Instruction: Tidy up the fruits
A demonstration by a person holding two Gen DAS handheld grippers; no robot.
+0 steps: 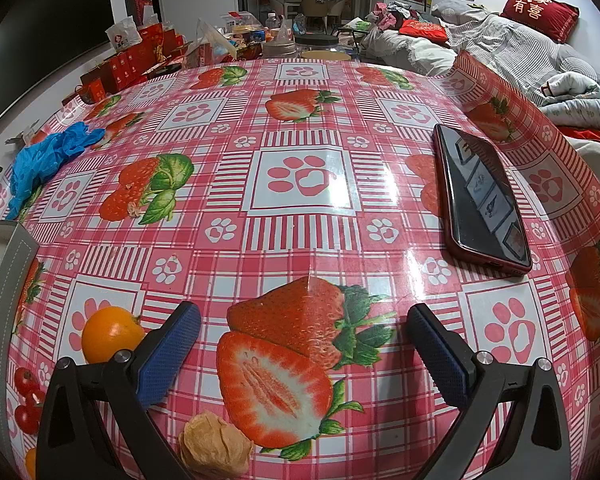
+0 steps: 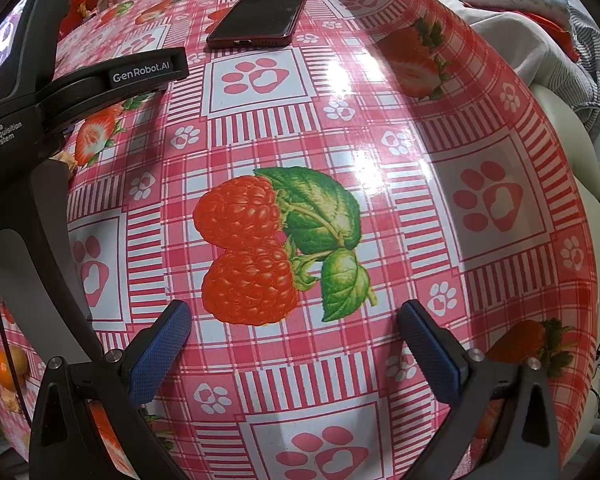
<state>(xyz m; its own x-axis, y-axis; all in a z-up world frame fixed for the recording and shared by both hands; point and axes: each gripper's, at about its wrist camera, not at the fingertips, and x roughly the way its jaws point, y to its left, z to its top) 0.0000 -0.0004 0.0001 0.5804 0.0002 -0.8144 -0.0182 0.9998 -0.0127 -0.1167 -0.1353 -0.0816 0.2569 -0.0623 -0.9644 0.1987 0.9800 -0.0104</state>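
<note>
Both of my grippers, left (image 1: 300,344) and right (image 2: 294,346), hang spread and empty over the tablecloth (image 1: 300,120), an orange (image 1: 110,334) loose just left of the left one, phone (image 1: 482,196) beyond, so sorting seems barely begun.

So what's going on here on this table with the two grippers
A person holds a gripper in each hand above a strawberry-print tablecloth; both are open and empty. The left gripper hovers near an orange fruit and a papery husk. The right gripper hangs over bare cloth, with a phone lying farther off. No fruit is grasped yet.
</note>
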